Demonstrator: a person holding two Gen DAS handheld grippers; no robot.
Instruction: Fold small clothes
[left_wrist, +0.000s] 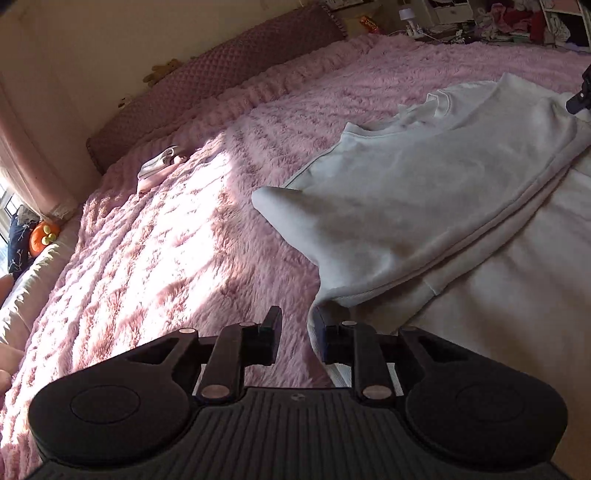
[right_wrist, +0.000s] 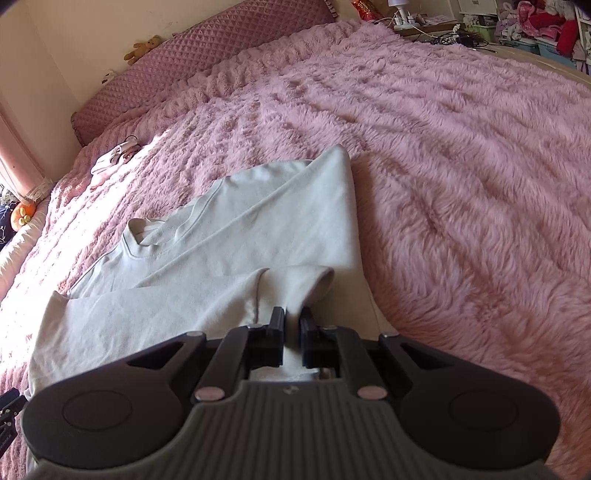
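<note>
Pink shaggy blanket (right_wrist: 443, 147) covers a big bed, sun patch across its left part. Quilted mauve headboard cushion (right_wrist: 221, 40) runs along the cream wall, small teddy bear (right_wrist: 144, 46) sitting on top of it. Cluttered shelves and red and pink stuff at far right, details too small to tell. Orange plush toy (left_wrist: 43, 236) sits by the window corner at far left.

White sweatshirt (right_wrist: 229, 236) lies flat on the blanket, partly folded: one side is turned over the body, collar toward the headboard, a sleeve laid across. Small folded white garment (left_wrist: 159, 164) lies well apart, near the headboard, in the sun.

Right gripper (right_wrist: 293, 319): fingers nearly together, narrow gap filled by white cloth, pinching the sweatshirt at the sleeve cuff end near the garment's right edge. Cloth bunches up and passes between the pads.

Left gripper (left_wrist: 297, 325): fingers partly apart, a narrow-to-medium gap. Right-hand finger (left_wrist: 321, 332) touches or sits just under the sweatshirt's lower left corner fold; left-hand finger is over bare blanket. Pink fur shows through the gap, no cloth clamped between the pads as far as visible. Sweatshirt hem hangs just above and right of this gripper.

Dark tip of the right gripper shows at the far right edge of the left wrist view.
</note>
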